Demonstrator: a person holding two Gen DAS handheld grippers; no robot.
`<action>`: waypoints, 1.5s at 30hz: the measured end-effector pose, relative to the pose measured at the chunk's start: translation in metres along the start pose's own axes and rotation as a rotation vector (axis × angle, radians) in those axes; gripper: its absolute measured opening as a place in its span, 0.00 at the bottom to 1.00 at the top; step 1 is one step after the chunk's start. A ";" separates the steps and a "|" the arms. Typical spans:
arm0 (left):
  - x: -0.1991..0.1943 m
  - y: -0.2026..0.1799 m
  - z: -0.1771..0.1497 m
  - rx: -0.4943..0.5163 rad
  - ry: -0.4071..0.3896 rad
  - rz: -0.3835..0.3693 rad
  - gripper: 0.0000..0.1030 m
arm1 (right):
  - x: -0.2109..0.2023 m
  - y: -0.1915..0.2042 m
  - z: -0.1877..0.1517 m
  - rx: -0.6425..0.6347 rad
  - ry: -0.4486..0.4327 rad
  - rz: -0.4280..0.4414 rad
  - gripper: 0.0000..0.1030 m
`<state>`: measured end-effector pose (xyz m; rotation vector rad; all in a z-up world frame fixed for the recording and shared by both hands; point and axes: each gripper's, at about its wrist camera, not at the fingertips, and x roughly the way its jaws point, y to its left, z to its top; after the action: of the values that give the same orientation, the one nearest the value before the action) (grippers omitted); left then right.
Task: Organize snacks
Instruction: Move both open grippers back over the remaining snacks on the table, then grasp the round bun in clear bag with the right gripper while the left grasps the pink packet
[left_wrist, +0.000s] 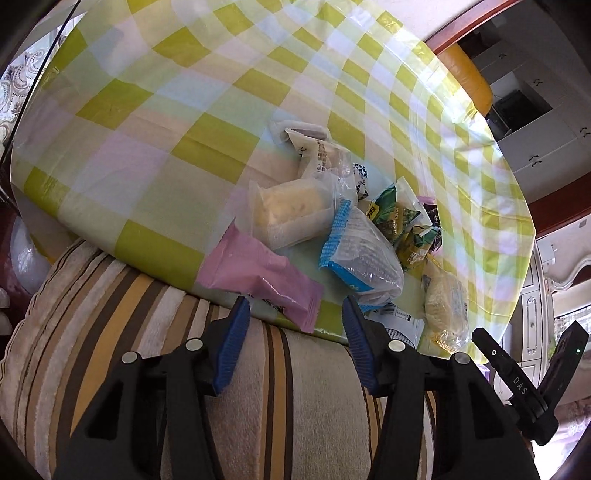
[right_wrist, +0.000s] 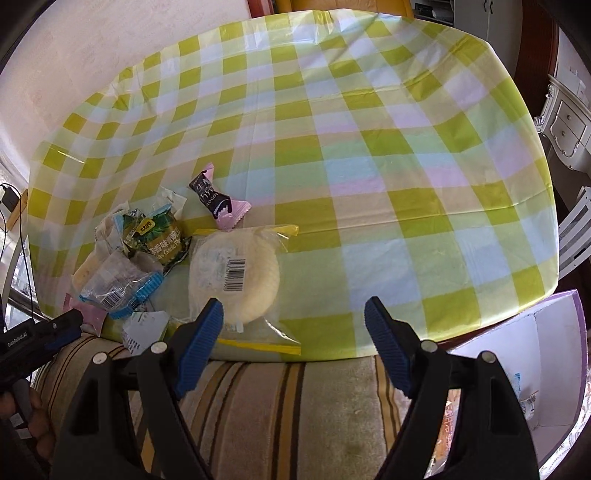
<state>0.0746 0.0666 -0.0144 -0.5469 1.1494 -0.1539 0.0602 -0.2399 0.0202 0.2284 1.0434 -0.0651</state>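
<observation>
At the near edge of the table (right_wrist: 369, 147), on its green-and-white checked cloth, your snacks (left_wrist: 332, 229) lie in a loose heap. Closest to your left gripper (left_wrist: 295, 321) is a pink wrapper (left_wrist: 258, 273), its corner hanging over the table edge just ahead of the blue pads. Beside it sits a clear packet with a blue crimped edge (left_wrist: 362, 266), and touching that a clear tray pack holding a pale cake (left_wrist: 288, 210). Behind them lies a green pouch (right_wrist: 162, 236); you can read "Garlic" on it and a yellow logo, the rest is too small. A small dark-and-pink sachet (right_wrist: 218, 203) lies apart from the heap, with letters "HOCOL" showing. A round pale bun in a clear bag with yellow ends (right_wrist: 236, 273) carries a barcode label and lies just ahead of your right gripper (right_wrist: 293, 328).

Your left gripper is parted with nothing between its pads. Your right gripper stands wide apart, also empty. On the left gripper's side you can read "GenRobot.AI"; the right gripper's body reads "DAS". Below both lies a striped cushion (right_wrist: 277, 406), and at the right a white box with a purple rim (right_wrist: 554, 369) stands open
</observation>
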 end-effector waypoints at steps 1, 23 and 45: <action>0.001 0.000 0.002 -0.003 -0.002 -0.001 0.49 | 0.002 0.004 0.001 -0.004 0.001 0.005 0.77; 0.018 -0.005 0.019 0.029 -0.040 0.097 0.22 | 0.056 0.050 0.017 -0.098 0.101 -0.047 0.80; -0.031 -0.034 -0.004 0.088 -0.182 -0.002 0.20 | 0.017 0.026 0.010 -0.046 -0.004 -0.025 0.64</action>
<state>0.0636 0.0478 0.0265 -0.4740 0.9609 -0.1529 0.0815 -0.2159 0.0150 0.1740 1.0431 -0.0638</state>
